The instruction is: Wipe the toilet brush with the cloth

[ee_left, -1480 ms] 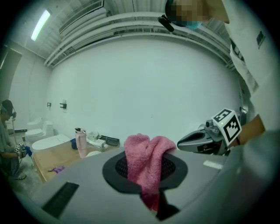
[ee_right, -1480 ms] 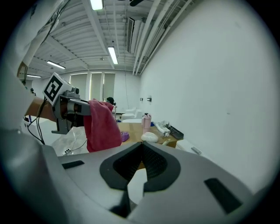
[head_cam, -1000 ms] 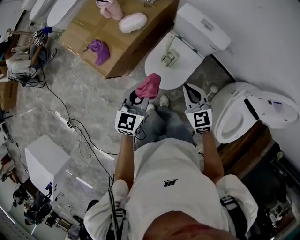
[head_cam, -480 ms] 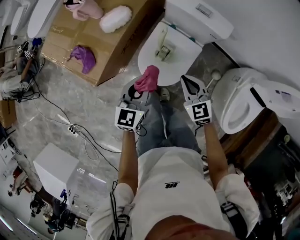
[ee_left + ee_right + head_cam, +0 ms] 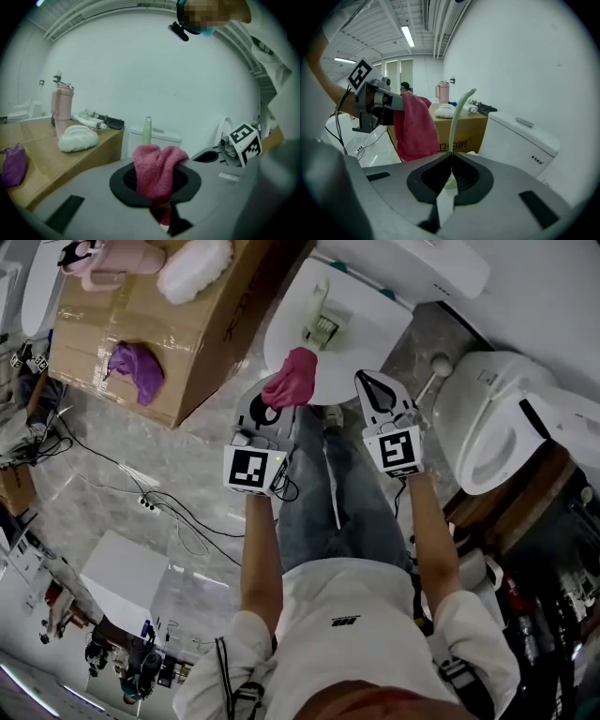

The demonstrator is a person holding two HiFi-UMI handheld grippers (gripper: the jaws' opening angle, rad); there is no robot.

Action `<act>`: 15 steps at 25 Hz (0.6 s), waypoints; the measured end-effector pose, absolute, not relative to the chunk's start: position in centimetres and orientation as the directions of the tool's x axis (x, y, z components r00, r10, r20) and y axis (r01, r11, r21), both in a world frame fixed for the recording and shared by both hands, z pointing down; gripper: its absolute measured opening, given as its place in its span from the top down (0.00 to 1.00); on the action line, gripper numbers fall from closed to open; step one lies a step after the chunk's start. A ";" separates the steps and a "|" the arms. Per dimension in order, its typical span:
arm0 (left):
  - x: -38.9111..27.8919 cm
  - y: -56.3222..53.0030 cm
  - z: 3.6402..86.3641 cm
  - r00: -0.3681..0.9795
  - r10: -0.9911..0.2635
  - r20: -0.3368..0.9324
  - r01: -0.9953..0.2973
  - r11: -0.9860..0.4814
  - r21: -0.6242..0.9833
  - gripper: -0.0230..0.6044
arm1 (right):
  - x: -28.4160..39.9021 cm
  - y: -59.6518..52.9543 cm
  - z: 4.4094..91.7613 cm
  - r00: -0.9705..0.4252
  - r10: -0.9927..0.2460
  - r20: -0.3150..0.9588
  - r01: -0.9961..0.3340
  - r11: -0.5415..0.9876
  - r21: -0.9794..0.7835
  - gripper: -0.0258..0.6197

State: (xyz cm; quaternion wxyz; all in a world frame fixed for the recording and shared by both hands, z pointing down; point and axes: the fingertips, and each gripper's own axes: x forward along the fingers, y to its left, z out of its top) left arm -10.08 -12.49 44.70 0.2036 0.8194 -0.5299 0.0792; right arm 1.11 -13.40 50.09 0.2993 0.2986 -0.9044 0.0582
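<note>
While the left claw (image 5: 161, 211) pinches the soft pink cloth (image 5: 157, 171), wiping has not begun.
The right claw (image 5: 451, 157) is closed and empty; the pale-green toilet brush (image 5: 457, 115), probably light and stiff, stands ahead of it, likely best grasped mid-handle.

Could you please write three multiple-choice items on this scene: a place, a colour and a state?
1. Where is the toilet brush? A on the cardboard box; B on the closed toilet lid; C on the floor.
2. What colour is the cloth in the left gripper? A white; B pink; C blue.
3. How are the right gripper's jaws? A wide apart; B closed on the cloth; C together, empty.
Answers: 1 B, the head view shows it on the lid. 2 B, it is pink in every view. 3 C, the tips meet with nothing between.
</note>
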 end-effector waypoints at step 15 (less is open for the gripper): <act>-10.5 -15.7 54.2 0.426 -0.823 0.376 -0.899 -0.339 0.277 0.88 | -1.0 -17.6 61.8 -0.595 -0.473 0.650 -0.551 0.829 0.099 0.96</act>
